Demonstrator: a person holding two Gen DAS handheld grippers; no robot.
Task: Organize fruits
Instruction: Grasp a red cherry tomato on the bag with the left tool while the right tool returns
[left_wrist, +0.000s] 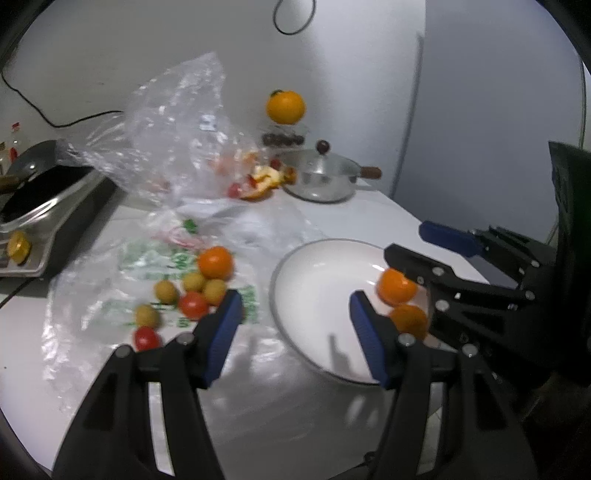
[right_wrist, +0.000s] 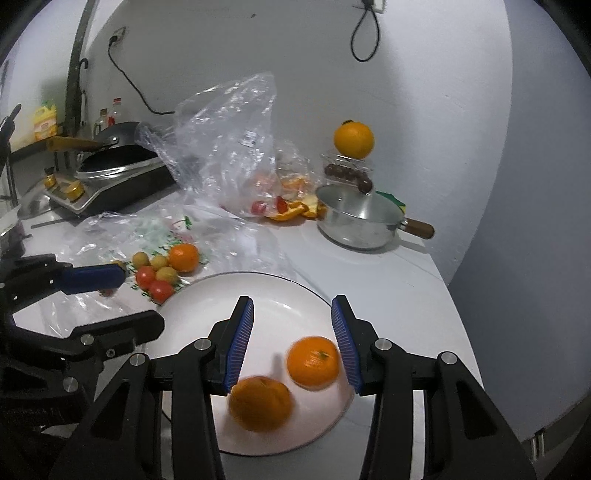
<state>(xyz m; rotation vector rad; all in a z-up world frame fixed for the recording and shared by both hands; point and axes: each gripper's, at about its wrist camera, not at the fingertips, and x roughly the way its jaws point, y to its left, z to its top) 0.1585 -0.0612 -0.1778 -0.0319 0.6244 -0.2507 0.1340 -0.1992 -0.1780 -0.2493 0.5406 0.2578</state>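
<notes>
A white plate (right_wrist: 280, 310) holds two mandarins (right_wrist: 313, 362) (right_wrist: 260, 404); the nearer one is blurred. My right gripper (right_wrist: 293, 343) is open and empty just above them. In the left wrist view the plate (left_wrist: 314, 288) and both mandarins (left_wrist: 397, 286) (left_wrist: 409, 320) show, with the right gripper (left_wrist: 424, 243) over them. My left gripper (left_wrist: 295, 339) is open and empty above the plate's left rim. A loose pile lies on flat plastic left of the plate: a mandarin (left_wrist: 215, 262), yellow fruits (left_wrist: 215, 291) and cherry tomatoes (left_wrist: 193, 305). The pile also shows in the right wrist view (right_wrist: 183, 257).
A crumpled clear bag (left_wrist: 173, 129) with peel and tomatoes stands behind the pile. A lidded steel pot (left_wrist: 321, 177) and an orange (left_wrist: 285, 106) on a jar stand at the back. A cooker (left_wrist: 37, 206) sits at the left. The table's right edge (right_wrist: 465, 350) is near the plate.
</notes>
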